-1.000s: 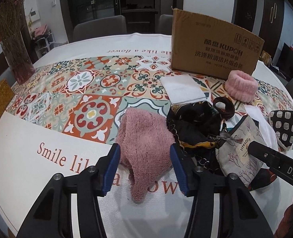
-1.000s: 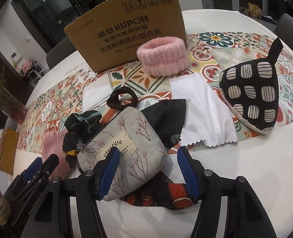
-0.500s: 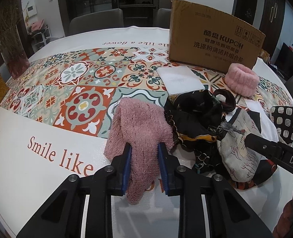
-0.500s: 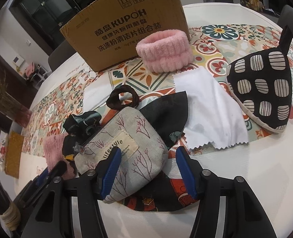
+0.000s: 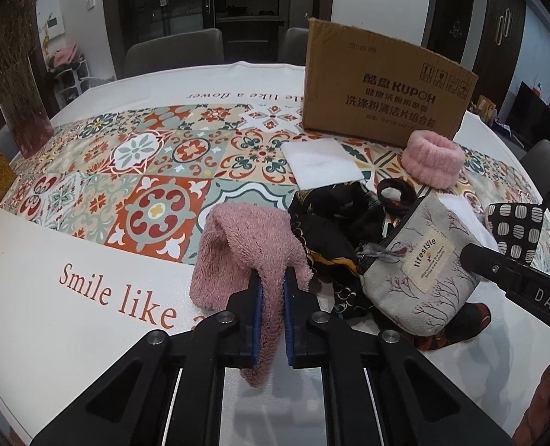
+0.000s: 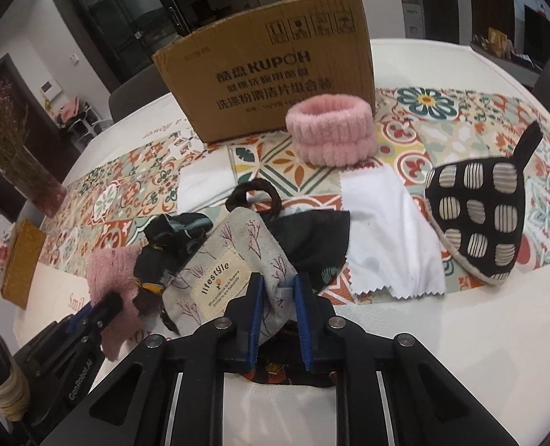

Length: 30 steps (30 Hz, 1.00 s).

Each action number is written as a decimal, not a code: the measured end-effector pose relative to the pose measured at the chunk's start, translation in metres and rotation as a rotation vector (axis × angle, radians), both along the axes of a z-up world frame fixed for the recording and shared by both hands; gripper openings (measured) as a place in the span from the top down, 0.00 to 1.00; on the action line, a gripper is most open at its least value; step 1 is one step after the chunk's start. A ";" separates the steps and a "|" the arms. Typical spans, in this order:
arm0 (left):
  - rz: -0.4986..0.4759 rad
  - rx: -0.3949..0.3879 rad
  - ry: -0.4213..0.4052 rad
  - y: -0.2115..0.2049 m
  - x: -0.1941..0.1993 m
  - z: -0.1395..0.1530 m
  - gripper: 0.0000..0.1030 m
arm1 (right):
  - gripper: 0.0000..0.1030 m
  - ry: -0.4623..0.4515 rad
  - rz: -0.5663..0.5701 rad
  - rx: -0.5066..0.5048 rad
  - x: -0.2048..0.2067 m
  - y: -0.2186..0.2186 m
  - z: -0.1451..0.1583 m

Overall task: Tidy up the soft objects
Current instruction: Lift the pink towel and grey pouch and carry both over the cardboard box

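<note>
Left claw [image 5: 271, 297] is closed tight on the pink knit cloth [image 5: 245, 245], which drapes between its blue pads above the counter [image 5: 70, 334]. Right claw [image 6: 278, 304] is clamped on the near corner of the grey "lifestyle" pouch [image 6: 230, 271]. Just behind the pouch lie a dark scarf [image 6: 174, 238] and a brown hair tie [image 6: 254, 195]. Right of these: white cloth [image 6: 386, 238], then spotted mitt [image 6: 479, 223]. Farther back, a pink headband [image 6: 330, 130] sits before the cardboard box [image 6: 271, 70].

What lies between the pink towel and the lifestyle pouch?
A crumpled black patterned scarf lies between pink towel and lifestyle pouch, seen in both wrist views.
</note>
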<state>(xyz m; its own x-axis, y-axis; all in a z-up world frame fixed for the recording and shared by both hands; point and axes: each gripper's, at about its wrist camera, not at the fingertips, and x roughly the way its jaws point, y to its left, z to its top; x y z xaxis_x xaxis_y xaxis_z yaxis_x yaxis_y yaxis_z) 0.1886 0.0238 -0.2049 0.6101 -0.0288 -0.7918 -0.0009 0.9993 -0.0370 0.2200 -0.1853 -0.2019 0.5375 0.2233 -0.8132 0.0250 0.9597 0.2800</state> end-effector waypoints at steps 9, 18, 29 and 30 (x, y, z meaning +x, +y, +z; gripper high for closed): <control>-0.007 0.001 -0.054 -0.001 -0.008 0.027 0.89 | 0.85 -0.054 0.020 -0.036 -0.007 0.002 0.027; -0.024 0.001 -0.118 -0.006 -0.012 0.058 0.89 | 0.85 -0.119 0.018 -0.055 -0.010 -0.002 0.060; -0.045 0.006 -0.229 -0.017 -0.011 0.107 0.89 | 0.85 -0.211 0.008 -0.067 -0.008 -0.011 0.103; -0.046 0.006 -0.238 -0.018 -0.010 0.111 0.89 | 0.85 -0.224 0.007 -0.068 -0.008 -0.013 0.109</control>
<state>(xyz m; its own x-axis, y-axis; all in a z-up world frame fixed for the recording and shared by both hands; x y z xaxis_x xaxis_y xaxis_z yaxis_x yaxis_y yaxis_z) 0.1784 0.0058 -0.0942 0.7777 -0.0569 -0.6261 0.0528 0.9983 -0.0251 0.2124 -0.1983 -0.0934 0.7047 0.1762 -0.6873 -0.0373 0.9766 0.2120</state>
